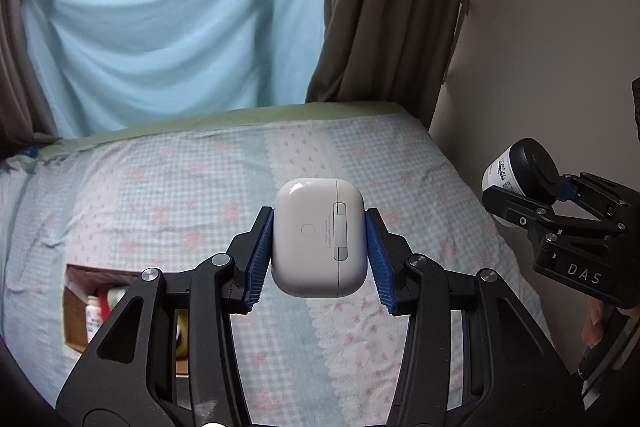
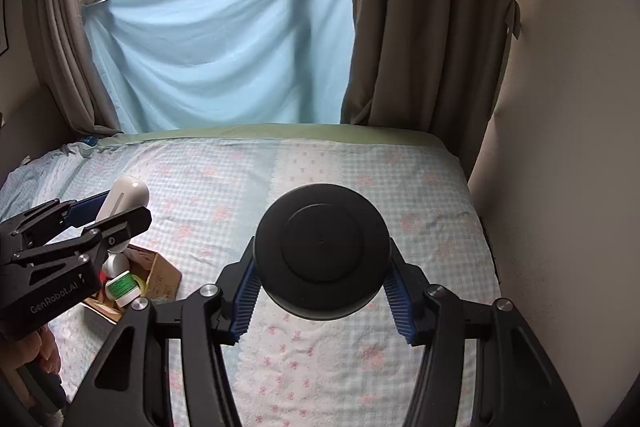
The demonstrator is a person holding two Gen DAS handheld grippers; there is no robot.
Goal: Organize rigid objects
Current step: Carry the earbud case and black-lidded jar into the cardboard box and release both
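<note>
below both tools (image 1: 319, 251) (image 2: 322, 281), cardboard box (image 1: 76, 307) holds bottles (image 2: 124, 287).

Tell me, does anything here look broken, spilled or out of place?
Nothing looks damaged or spilled. The left gripper holds a white earbud case and the right gripper holds a black-lidded jar, both in the air above the bed. The cardboard box sits on the bed, holding bottles.

Bed (image 2: 320, 187) w/ checked floral sheet fills lower frame. Blue cloth (image 2: 224, 47) hangs upper centre, brown curtains (image 2: 420, 27) beside it, wall (image 2: 568, 107) at right.
</note>
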